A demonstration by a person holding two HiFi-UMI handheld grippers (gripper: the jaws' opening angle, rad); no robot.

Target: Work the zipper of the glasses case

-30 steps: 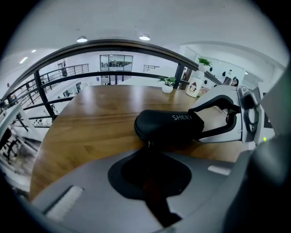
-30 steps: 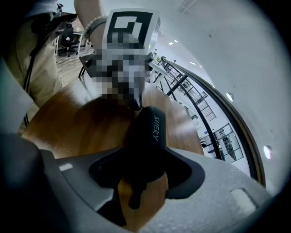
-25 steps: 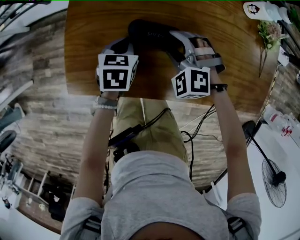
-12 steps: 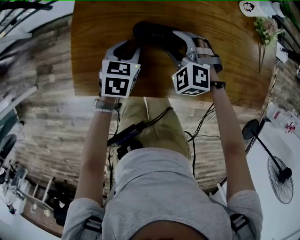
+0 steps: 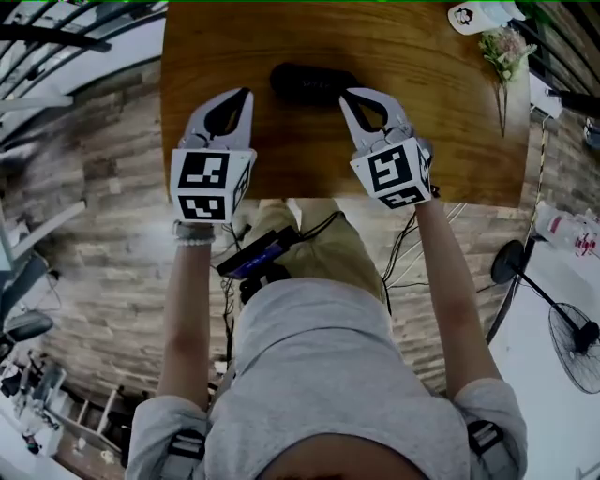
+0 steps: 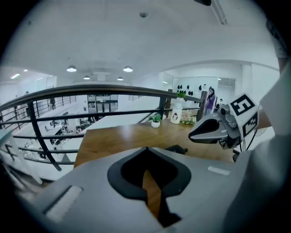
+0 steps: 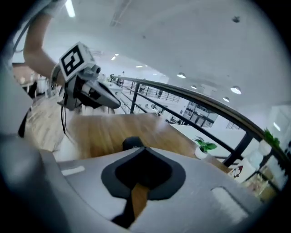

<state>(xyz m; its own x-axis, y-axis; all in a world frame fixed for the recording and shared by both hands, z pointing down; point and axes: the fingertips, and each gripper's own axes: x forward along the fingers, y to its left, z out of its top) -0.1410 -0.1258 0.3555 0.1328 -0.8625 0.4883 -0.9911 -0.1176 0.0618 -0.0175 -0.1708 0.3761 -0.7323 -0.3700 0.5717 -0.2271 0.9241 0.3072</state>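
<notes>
Head view: you are hovering off the glasses case, zipping seemingly done.
Your left tongs and right tongs, just closing, are sitting shut and empty; the glasses case is lying closed on the desk.

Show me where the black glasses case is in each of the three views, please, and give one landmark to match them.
Head view: the glasses case lies top centre, on the wooden table.
Left gripper view: the glasses case is right of centre, below the middle, partly hidden.
Right gripper view: the glasses case is left of centre, below the middle, partly hidden.
Shared landmark: the white jar with a printed figure.
</notes>
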